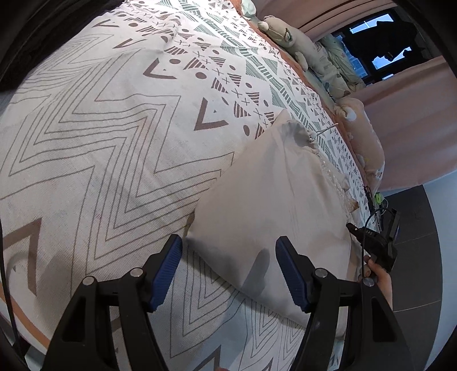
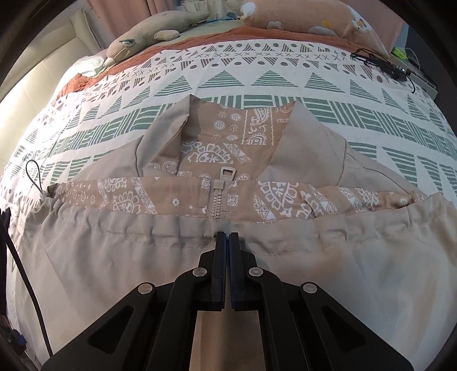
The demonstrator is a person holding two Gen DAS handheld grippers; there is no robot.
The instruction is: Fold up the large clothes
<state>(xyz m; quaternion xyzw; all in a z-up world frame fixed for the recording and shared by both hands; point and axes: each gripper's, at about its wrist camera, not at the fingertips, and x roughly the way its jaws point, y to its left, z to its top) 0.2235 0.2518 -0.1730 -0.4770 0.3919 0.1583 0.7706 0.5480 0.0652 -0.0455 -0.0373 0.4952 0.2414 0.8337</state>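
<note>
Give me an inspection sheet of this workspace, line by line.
Surface: bed with geometric-patterned white cover.
Job's things: beige zip-up jacket with paisley lining, folded, hem up by the collar.
Clutter: grey plush toy; peach cartoon pillow.
Grippers: left tongs open above the jacket's corner; right tongs shut on the jacket's hem.
Cables: black cords at the bed's far edge.
Surroundings: pink curtains, dark window.

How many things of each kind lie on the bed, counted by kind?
Beige zip jacket with paisley lining: 1
Grey plush animal toy: 1
Peach pillow with flower print: 1
Black cable bundle: 1
Total: 4
</note>
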